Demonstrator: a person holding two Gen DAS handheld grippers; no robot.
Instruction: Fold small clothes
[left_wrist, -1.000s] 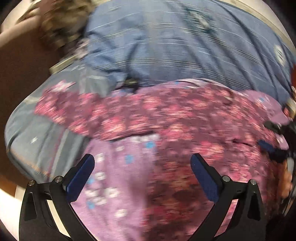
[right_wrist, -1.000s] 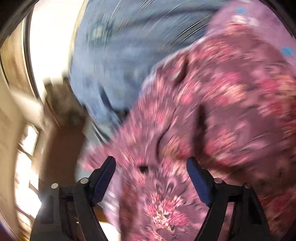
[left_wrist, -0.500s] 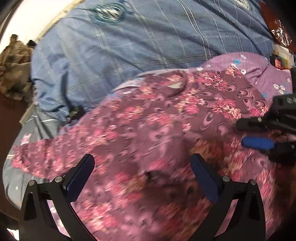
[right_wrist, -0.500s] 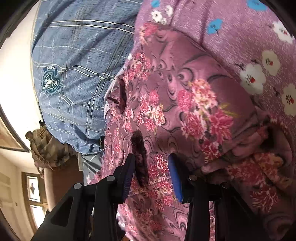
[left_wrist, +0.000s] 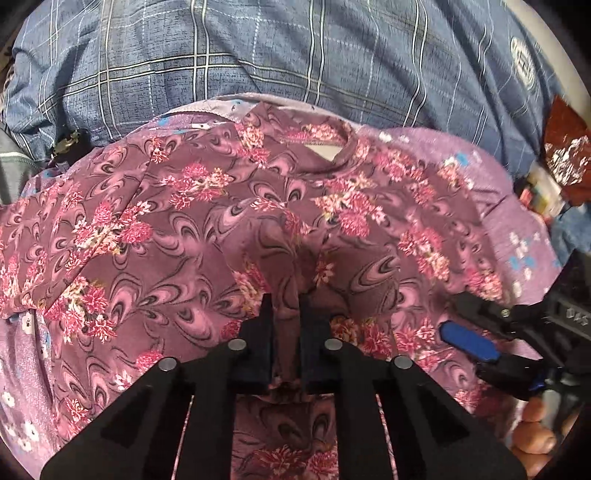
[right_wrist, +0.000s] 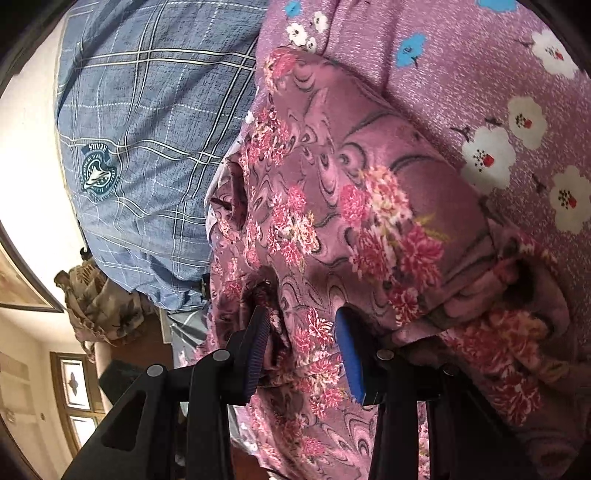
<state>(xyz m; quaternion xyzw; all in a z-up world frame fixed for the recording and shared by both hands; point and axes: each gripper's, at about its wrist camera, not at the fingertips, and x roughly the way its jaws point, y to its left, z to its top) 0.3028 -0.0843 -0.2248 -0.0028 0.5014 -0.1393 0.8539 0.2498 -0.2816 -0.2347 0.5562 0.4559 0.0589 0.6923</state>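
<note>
A maroon top with pink flowers (left_wrist: 192, 229) lies spread on a lilac flowered sheet (left_wrist: 517, 206), its neckline (left_wrist: 325, 144) toward the far side. My left gripper (left_wrist: 287, 325) is shut on a raised pinch of this top near its middle. To the right in the left wrist view, my right gripper (left_wrist: 467, 341) shows a blue pad over the top's right edge. In the right wrist view the right gripper (right_wrist: 303, 347) holds a thick bunched fold of the top (right_wrist: 332, 206) between its pads.
A blue checked quilt (left_wrist: 258, 55) lies beyond the top, also seen as blue checked quilt (right_wrist: 147, 110). A red packet (left_wrist: 565, 162) sits at the far right. A hand (left_wrist: 535, 435) grips the right tool. A brown patterned cloth heap (right_wrist: 99, 299) lies off the bed.
My left gripper swung across and dropped onto the top, then went from wide open to shut on a fold. My right gripper rolled, narrowed onto a fold, and has held since.
</note>
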